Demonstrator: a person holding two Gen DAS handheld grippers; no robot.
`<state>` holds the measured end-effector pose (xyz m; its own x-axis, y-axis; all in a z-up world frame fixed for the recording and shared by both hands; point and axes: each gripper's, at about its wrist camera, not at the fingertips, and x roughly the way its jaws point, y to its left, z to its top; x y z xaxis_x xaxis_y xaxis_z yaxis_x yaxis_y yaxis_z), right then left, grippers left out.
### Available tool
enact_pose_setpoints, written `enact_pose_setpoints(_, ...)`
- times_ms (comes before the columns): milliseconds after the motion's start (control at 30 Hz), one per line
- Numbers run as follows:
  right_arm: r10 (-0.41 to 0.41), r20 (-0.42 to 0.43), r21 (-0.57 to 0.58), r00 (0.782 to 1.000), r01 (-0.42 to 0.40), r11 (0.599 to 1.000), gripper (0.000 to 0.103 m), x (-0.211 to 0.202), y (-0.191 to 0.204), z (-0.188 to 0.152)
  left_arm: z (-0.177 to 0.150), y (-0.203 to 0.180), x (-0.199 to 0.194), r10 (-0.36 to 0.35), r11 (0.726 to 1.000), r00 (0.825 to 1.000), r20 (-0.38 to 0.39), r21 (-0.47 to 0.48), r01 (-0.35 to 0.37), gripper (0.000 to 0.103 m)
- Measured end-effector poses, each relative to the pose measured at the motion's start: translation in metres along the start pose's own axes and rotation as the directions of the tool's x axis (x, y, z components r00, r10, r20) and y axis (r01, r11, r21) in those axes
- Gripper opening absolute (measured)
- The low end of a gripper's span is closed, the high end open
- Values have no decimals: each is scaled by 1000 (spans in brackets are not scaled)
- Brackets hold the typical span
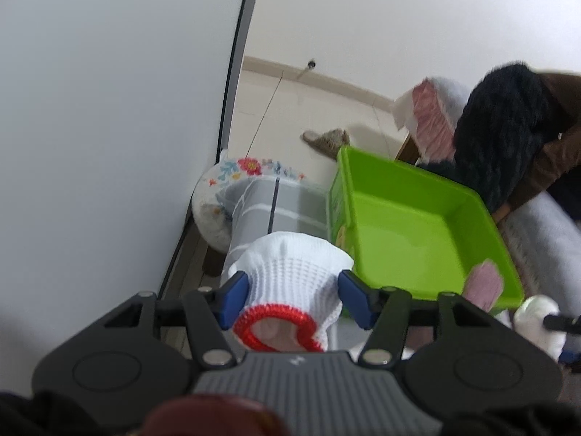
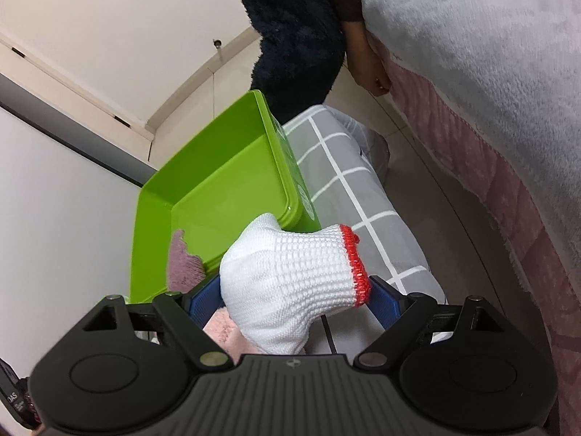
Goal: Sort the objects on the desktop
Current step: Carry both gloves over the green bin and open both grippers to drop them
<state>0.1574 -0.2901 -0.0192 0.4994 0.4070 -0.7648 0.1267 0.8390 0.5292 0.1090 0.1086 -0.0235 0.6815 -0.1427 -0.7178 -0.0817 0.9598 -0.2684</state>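
My left gripper [image 1: 292,296] is shut on a white knit glove with a red cuff [image 1: 290,272], the cuff turned toward the camera. My right gripper [image 2: 296,298] is shut on another white knit glove with a red cuff [image 2: 290,276], its cuff at the right finger. A bright green plastic bin [image 1: 417,225] stands just ahead and right of the left gripper; in the right wrist view the green bin [image 2: 218,181] is ahead and to the left. A pink cloth [image 2: 183,261] hangs over the bin's near rim; it also shows in the left wrist view [image 1: 484,285].
A grey checked cloth [image 2: 348,189] covers the surface under the bin. A white panel [image 1: 109,127] rises at the left. A floral cushion [image 1: 236,178], a slipper on the floor [image 1: 326,140], a dark fuzzy garment [image 2: 294,29] and a bed with grey blanket [image 2: 490,72] lie around.
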Motion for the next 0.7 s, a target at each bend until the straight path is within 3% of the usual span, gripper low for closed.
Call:
enact_pose_setpoints(133, 12, 31, 8, 999, -12, 1000, 85, -6, 3, 4, 12, -5, -16, -56, 997, 996, 67, -59, 60, 56)
enact_pose_setpoints(267, 27, 74, -3, 997, -27, 1000, 85, -12, 10, 6, 18, -19, -24, -105, 993, 989, 106, -44, 110, 56)
enact_pose_setpoints(600, 92, 100, 36, 991, -96, 995, 85, -2, 24, 7, 19, -68, -7, -140, 987, 988, 65, 83, 134, 56)
enact_pose_setpoints(700, 127, 112, 96, 986, -138, 986, 85, -2, 25, 8, 22, -80, -1, -148, 982, 987, 61, 125, 140, 56)
